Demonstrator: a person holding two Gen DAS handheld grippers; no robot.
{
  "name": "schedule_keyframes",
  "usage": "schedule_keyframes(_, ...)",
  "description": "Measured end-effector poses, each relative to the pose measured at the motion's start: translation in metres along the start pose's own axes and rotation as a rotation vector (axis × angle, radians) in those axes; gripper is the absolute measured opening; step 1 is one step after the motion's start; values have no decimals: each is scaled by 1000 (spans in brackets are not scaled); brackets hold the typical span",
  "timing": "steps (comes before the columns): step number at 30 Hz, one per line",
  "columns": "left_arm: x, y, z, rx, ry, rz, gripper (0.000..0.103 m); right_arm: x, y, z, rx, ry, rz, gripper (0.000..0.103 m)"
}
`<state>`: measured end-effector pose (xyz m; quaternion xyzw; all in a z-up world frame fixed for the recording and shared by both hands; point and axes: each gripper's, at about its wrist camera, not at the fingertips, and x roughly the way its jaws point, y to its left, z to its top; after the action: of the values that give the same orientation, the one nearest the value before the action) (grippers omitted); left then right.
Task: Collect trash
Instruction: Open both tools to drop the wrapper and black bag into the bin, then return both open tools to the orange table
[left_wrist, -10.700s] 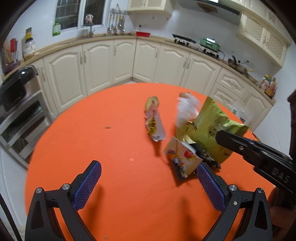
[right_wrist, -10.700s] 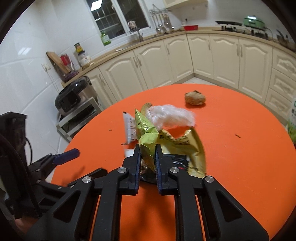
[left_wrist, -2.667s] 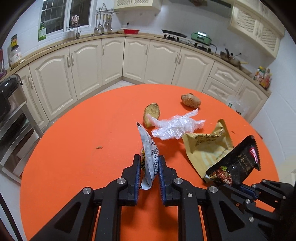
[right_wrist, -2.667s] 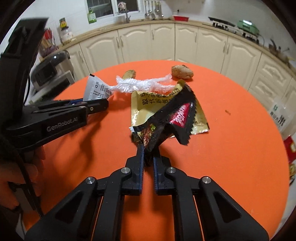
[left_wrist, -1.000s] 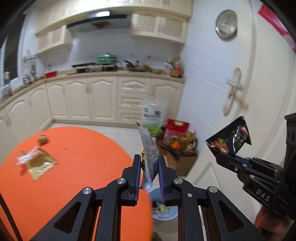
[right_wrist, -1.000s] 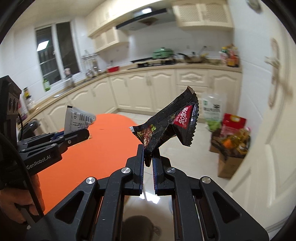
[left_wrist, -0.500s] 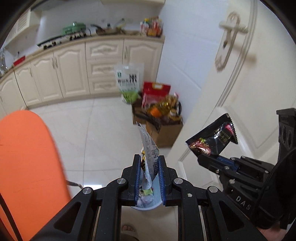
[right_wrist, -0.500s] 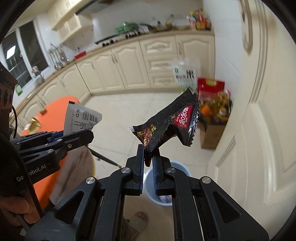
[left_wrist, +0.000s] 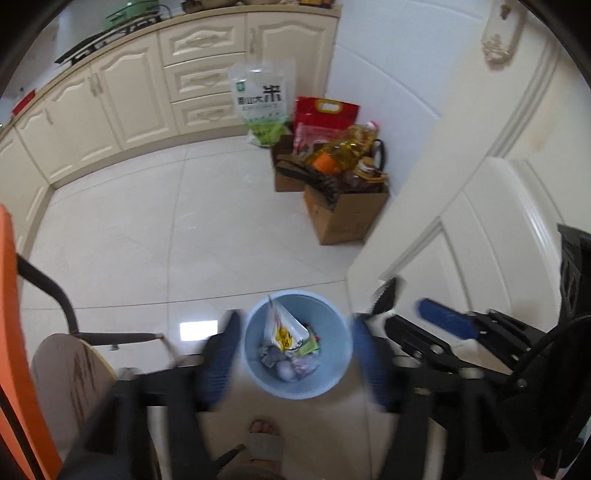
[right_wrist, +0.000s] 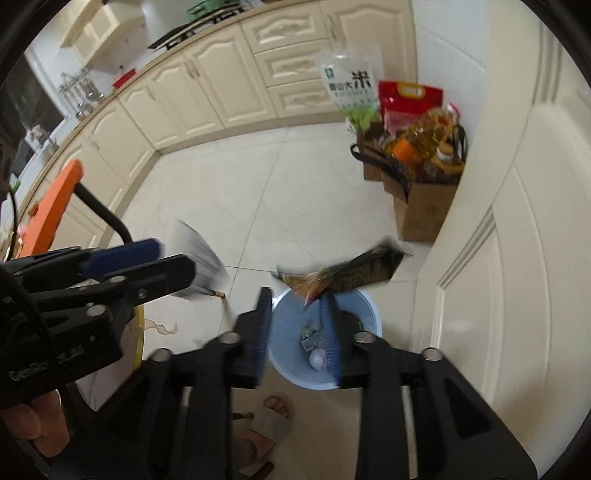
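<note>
A light blue bin (left_wrist: 332, 384) stands on the tiled floor with trash inside. My left gripper (left_wrist: 293, 358) hangs right above it, its jaws opening wide with nothing between the pads. The white wrapper (left_wrist: 282, 328) drops loose at the bin's mouth. In the right wrist view my right gripper (right_wrist: 295, 295) also points down over the bin (right_wrist: 369, 314), jaws opening. The black wrapper (right_wrist: 347, 273) tips over blurred at its fingertips, no longer pinched. The left gripper (right_wrist: 173, 258) shows at the left there, with the white wrapper (right_wrist: 201, 258) blurred beside it.
Cardboard boxes (left_wrist: 347, 214) with oil bottles and rice bags (left_wrist: 260, 103) stand by the wall beyond the bin. A cream door (left_wrist: 480, 221) is close on the right. The orange table edge (left_wrist: 14, 332) and a stool (left_wrist: 66, 369) are left. A person's sandalled foot (left_wrist: 264, 435) is near the bin.
Both grippers have dropped and tilted down over the bin. Both were shut on their wrappers and now stand apart, with the white and the black wrapper let go.
</note>
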<state>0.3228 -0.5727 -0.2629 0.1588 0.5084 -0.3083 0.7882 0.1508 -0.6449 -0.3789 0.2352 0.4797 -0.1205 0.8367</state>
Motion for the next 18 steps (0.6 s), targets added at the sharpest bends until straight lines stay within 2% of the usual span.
schedule_keyframes(1, -1, 0, 4, -9, -9, 8, 82, 0, -4, -1, 14, 0, 0, 52)
schedule_keyframes(2, -1, -2, -1, -12, -15, 15, 87, -2, -7, -2, 24, -3, -6, 63)
schedule_keyframes(6, -10, -11, -23, -1, -33, 55, 93, -9, -9, -5, 33, -12, -10, 66)
schedule_keyframes(11, -41, -16, -49, -2, -76, 72, 94, -23, -4, -3, 47, -36, -13, 84)
schedule_keyframes(13, -56, -18, -57, 1, -107, 80, 95, -30, 0, -3, 54, -47, -22, 90)
schedule_keyframes(15, -72, -18, -69, 6, -134, 85, 97, -41, 7, -3, 64, -66, -22, 91)
schedule_keyframes(17, -94, -16, -84, 8, -166, 86, 99, -50, 14, -1, 74, -80, -33, 101)
schedule_keyframes(18, -103, -15, -90, 6, -181, 87, 99, -58, 19, -1, 78, -93, -34, 102)
